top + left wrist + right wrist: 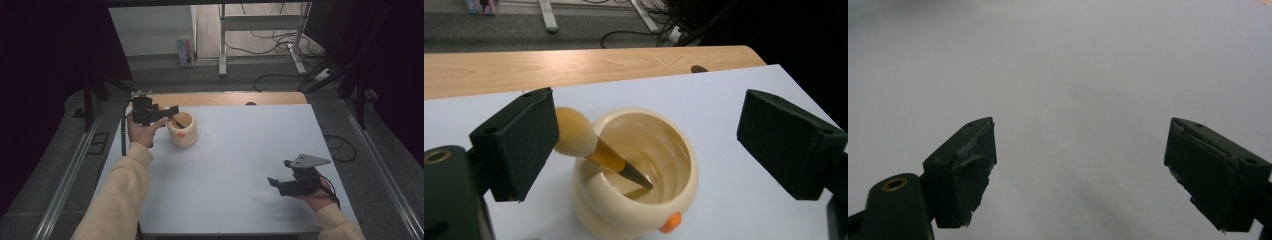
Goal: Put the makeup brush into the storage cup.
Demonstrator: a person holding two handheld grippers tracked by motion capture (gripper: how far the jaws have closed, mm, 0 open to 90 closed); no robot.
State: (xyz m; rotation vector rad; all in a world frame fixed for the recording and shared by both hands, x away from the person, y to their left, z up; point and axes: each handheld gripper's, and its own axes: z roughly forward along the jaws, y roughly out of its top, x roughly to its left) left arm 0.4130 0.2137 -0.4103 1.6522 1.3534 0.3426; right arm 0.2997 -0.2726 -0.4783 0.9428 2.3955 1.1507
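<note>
The left tongs (644, 145) gape wide around the cup (636, 185), its brush (594, 150) leaning inside unheld; the right tongs (1083, 170) idle wide apart, well off from the cup.

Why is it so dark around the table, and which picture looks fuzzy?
High view: the white table is lit while both sides fade to black, and the picture is grainy. Left gripper view: the cream pot and the brush leaning in it look fairly sharp, with soft shine inside the pot; the near black jaws are a bit soft. Right gripper view: dim, greyish, with a faint shadow between the jaws.
</note>
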